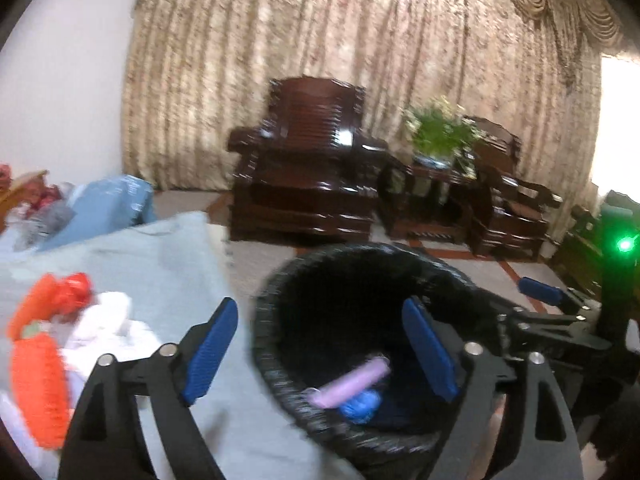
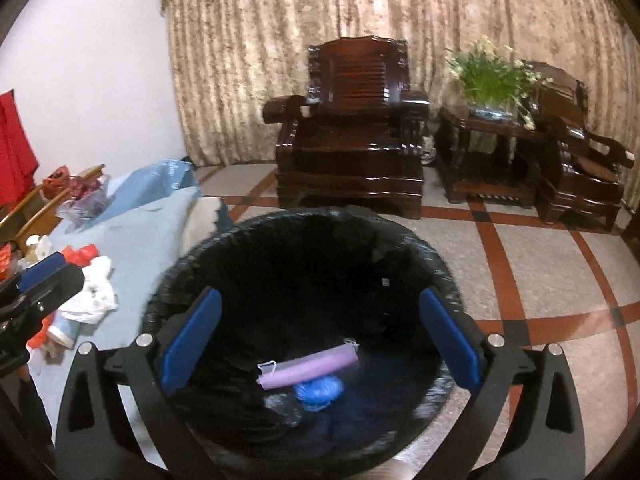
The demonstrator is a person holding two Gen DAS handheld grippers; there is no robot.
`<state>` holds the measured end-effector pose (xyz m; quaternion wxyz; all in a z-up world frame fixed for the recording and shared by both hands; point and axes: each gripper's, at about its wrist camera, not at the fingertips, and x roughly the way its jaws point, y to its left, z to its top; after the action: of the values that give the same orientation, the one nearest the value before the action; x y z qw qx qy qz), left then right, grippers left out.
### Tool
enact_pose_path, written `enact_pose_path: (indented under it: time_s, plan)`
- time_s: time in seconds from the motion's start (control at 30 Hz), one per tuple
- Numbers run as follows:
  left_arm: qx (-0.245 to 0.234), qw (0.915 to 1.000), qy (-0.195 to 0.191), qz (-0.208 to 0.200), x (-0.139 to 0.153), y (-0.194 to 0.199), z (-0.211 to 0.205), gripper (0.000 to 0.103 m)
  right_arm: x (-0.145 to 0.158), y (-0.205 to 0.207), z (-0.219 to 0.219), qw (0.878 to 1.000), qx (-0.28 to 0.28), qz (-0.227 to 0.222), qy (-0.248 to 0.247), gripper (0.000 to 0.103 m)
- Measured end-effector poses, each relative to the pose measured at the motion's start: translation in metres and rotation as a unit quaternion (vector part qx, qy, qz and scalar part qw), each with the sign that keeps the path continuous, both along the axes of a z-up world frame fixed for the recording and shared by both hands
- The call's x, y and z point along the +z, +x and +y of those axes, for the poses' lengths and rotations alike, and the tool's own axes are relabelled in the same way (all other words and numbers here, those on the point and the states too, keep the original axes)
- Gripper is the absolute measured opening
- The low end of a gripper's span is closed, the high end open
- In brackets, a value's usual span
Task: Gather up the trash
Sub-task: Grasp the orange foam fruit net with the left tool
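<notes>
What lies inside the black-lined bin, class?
Inside the bin lie a lilac tube, a crumpled blue bag and a greyish scrap. Anything beneath them stays hidden.

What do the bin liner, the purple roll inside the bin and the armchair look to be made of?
Bin liner: thin black plastic film, glossy, wrinkled at the rim.
Purple roll: probably soft matte plastic or foam sheet; hard to tell.
Armchair: dark lacquered hardwood, with bright reflections on arms and seat.

A big beige curtain (image 2: pixel 360 20) hangs behind 2 dark wood chairs (image 2: pixel 352 132). Between them, a small dark table (image 2: pixel 484 160) holds a green plant (image 2: pixel 492 72). The floor (image 2: pixel 540 272) has pale tiles with red lines. The wall (image 2: pixel 92 60) is white.
</notes>
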<state>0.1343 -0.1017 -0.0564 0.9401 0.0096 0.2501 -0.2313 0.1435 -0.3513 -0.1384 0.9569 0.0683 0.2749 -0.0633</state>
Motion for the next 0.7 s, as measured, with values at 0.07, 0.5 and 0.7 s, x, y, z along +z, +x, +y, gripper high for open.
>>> enact_pose_path:
  time_s: [0.07,0.5,0.7]
  plan:
    - [0.025,0.9996,0.007,-0.009,0.003,-0.005,0.021,0.086,0.006,0.003,0.014,1.0,0.017,-0.005,0.002,0.097]
    - [0.19,0.9804,0.047,-0.022,-0.01,-0.03,0.156,0.087,0.018,0.027,0.144,0.988,0.151,-0.019,0.017,0.097]
    - [0.226,0.9729,0.051,0.009,-0.035,-0.023,0.18,0.087,0.014,0.037,0.178,0.985,0.175,-0.013,0.006,0.097]
